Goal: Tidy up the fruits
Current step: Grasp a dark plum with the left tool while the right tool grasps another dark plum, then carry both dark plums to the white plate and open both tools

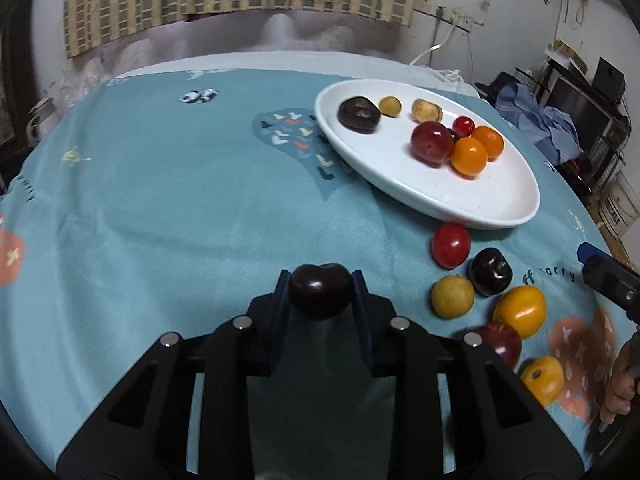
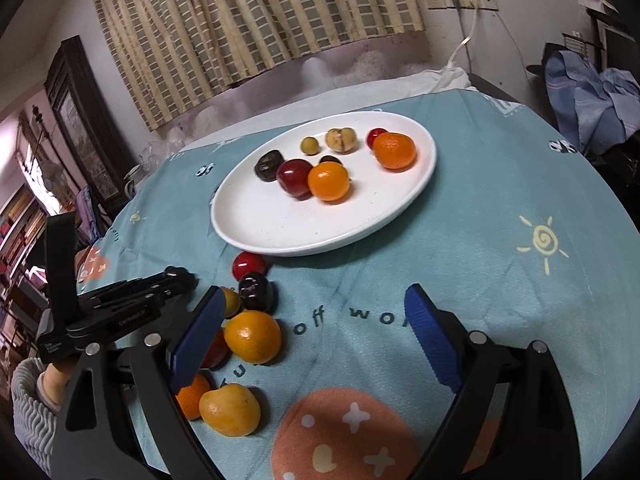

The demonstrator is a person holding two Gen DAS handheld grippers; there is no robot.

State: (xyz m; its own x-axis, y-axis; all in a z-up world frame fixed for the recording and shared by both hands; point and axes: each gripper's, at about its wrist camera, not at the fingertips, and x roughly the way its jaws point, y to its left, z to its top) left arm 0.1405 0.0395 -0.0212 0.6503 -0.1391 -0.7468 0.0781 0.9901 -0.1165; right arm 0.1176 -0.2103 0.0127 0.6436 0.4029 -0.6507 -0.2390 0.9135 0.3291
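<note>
Left gripper (image 1: 320, 288): clamped on a dark cherry (image 1: 320, 290) — the fruit sits pinched between the two fingertips, above the cloth, well short of the plate.
Right gripper (image 2: 316, 340): jaws wide apart, nothing between them; the blue pads (image 2: 430, 340) hang over the printed lettering on the cloth.
Plate (image 1: 500, 200): white, oval, on the far right part of the table as the left camera sees it.
On the plate: a dark wrinkled fruit (image 1: 359, 114), a small yellow-green fruit (image 1: 390, 106), a tan fruit (image 1: 427, 111), a big red fruit (image 1: 431, 143), a small red cherry (image 1: 463, 125) and two oranges (image 1: 469, 156) that touch each other.
Off the plate: a loose bunch on the cloth — a red tomato (image 1: 451, 245) just beside the rim, then a second dark cherry (image 1: 491, 271), a yellow fruit (image 1: 452, 296), an orange-yellow fruit (image 1: 520, 311), a dark red fruit (image 1: 502, 342) and another orange one (image 1: 543, 378) nearest the camera.
Tablecloth (image 1: 180, 200): teal, printed with small birds, a sun and coral patches.
Background: a checked curtain (image 2: 256, 16) on the wall behind the table.
</note>
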